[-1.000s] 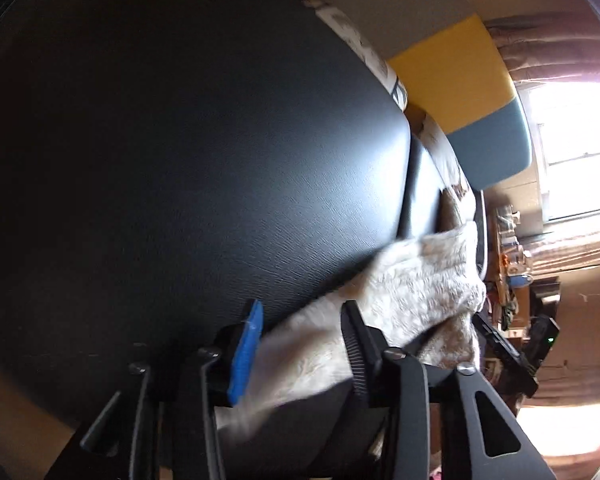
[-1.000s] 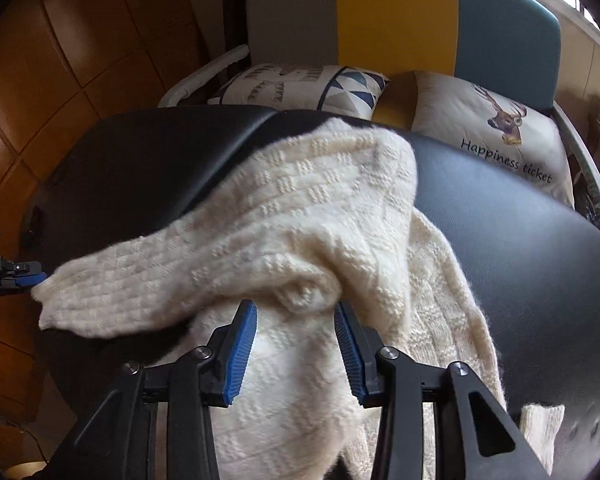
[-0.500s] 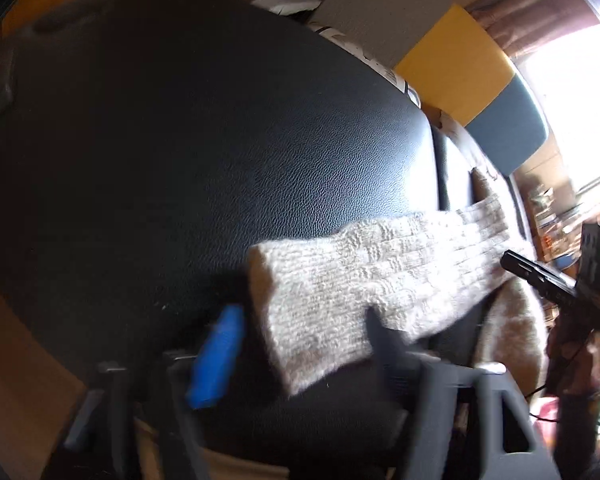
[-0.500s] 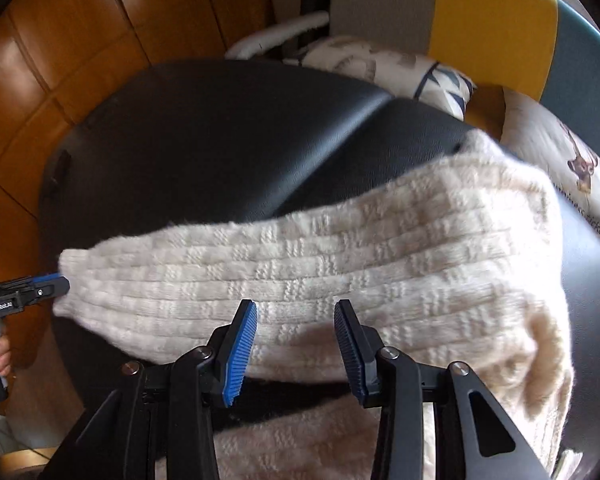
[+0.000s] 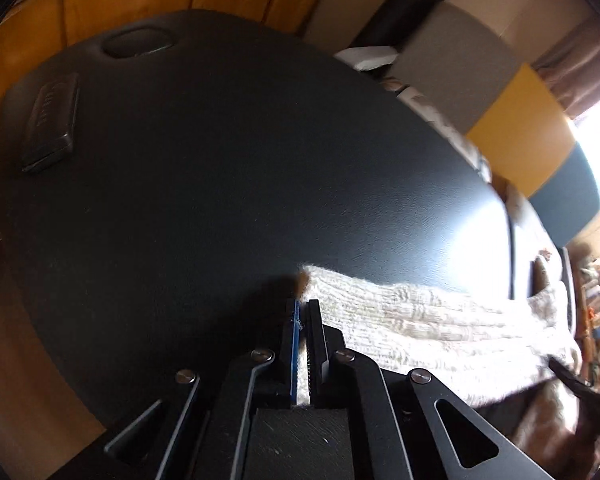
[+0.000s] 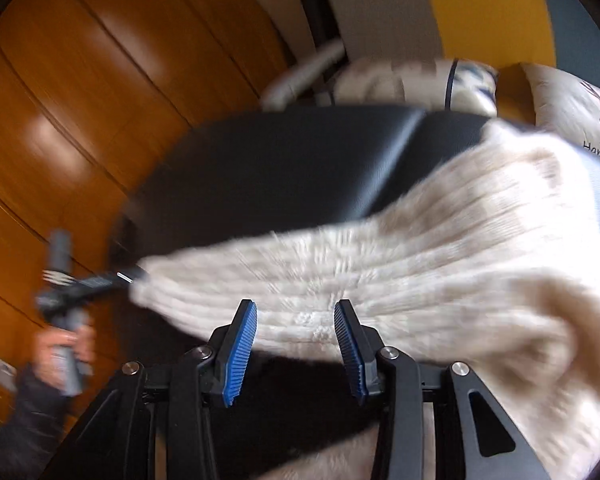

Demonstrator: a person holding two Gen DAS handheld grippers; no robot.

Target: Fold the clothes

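1. Knitwear in cream, a sweater, is seen spread over the black padded surface, with one sleeve stretched out sideways towards the surface's edge.
2. The cuff end of that sleeve is clamped by the left tool; its jaws are drawn together, with a thin strip of cream knit showing in the slit between them in the left wrist view.
3. In the right wrist view the same left tool is seen at the far left, held in a hand, its tip touching the cuff at the end of the sleeve.
4. The right tool is held with its blue-padded jaws apart, just above the near edge of the sleeve; nothing is gripped between them, and whether the knit is touched cannot be told because of blur.
5. The body of the sweater is bunched to the right, where it lies piled in folds.
6. A dark rectangular object is seen lying on the surface near its far left edge, well apart from the sweater.
7. Behind the surface a chair back in grey, yellow and blue panels is visible, with printed cushions on its seat.
8. Wooden flooring is seen beyond the surface.
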